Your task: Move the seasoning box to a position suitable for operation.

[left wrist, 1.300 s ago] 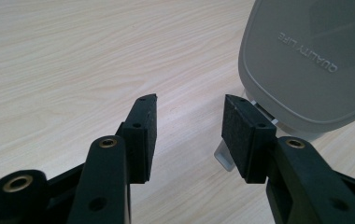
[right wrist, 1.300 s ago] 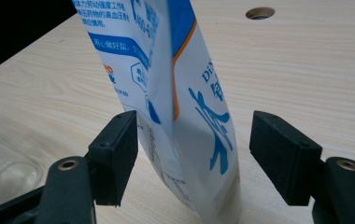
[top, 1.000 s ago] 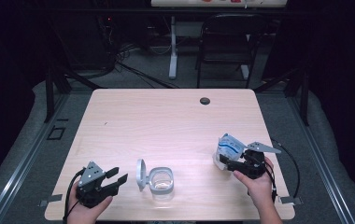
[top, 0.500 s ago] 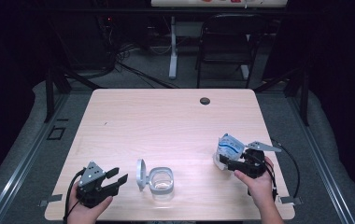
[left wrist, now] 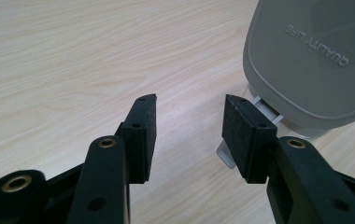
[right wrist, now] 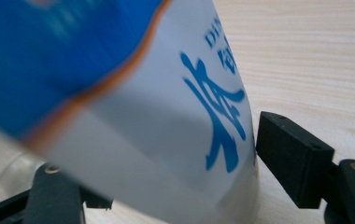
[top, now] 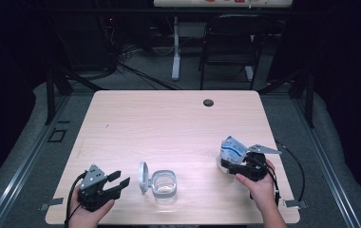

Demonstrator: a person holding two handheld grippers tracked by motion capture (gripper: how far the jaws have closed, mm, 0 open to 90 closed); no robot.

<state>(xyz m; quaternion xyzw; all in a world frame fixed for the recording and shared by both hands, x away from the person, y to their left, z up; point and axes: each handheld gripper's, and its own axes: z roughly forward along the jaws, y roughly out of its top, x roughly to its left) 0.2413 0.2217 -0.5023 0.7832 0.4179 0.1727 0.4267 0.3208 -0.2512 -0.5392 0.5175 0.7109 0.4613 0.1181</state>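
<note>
- The worktop [top: 169, 123] fills the middle of the high view, pale wood and mostly bare; everything in play sits along its lower edge, close to the person's hands.
- The pouch [top: 231, 150], white with blue print, stands at the lower right of the high view, its long axis roughly upright with a slight tilt. In the right gripper view it takes up the left and centre of the frame, between the two black jaws.
- The container [top: 164, 184], a small clear box, rests at lower centre of the high view. Its grey lid [top: 143, 176] is hinged up on edge at the box's left side, and the mouth faces upward.
- The right tongs [top: 238, 165] sit at the pouch's base and appear clenched on it. The right-hand pad looks to be at the pouch's edge, though actual contact is hard to confirm.
- The left tongs [top: 121, 178] lie at lower left of the high view, released and grasping nothing. Their tips point rightward at the raised lid just beside them, as the left gripper view shows with the lid at upper right.
- The deciding relation is that the container lies to the left of the pouch, well apart, and much nearer the left tongs. A likely pour would therefore need the pouch carried leftward across the frame to above the open mouth.
</note>
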